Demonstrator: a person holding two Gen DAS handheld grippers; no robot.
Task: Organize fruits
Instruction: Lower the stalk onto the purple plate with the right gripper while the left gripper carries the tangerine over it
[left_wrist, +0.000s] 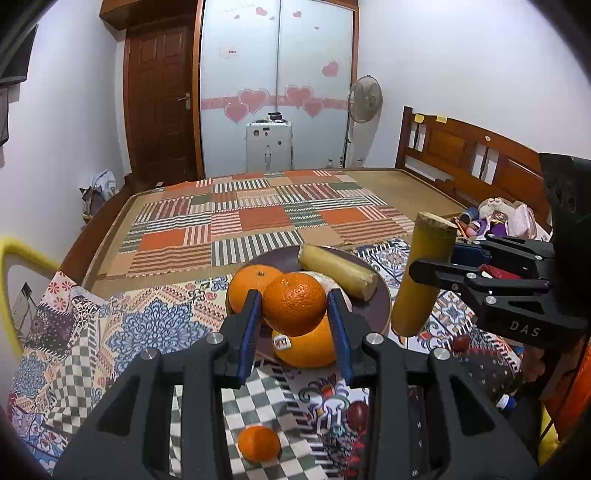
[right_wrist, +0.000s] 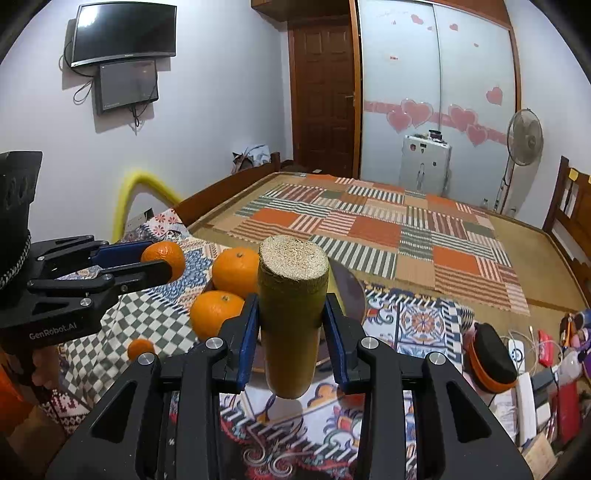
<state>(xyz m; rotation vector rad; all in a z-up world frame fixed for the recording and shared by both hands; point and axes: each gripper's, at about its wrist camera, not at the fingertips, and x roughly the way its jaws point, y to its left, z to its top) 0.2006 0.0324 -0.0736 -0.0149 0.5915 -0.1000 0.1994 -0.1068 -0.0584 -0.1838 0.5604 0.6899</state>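
Clamping an orange at frame centre, the left gripper; right gripper is clamped on an upright sugarcane piece, centre.

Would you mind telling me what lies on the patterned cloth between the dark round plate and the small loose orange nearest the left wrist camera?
In the left wrist view, only bare patterned cloth separates the dark round plate from the small loose orange.

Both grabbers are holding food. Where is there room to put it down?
The plate is crowded: oranges and a sugarcane piece fill it. Free spots: the striped mat behind the plate, and the checkered cloth left of it. A small orange lies on the near cloth.
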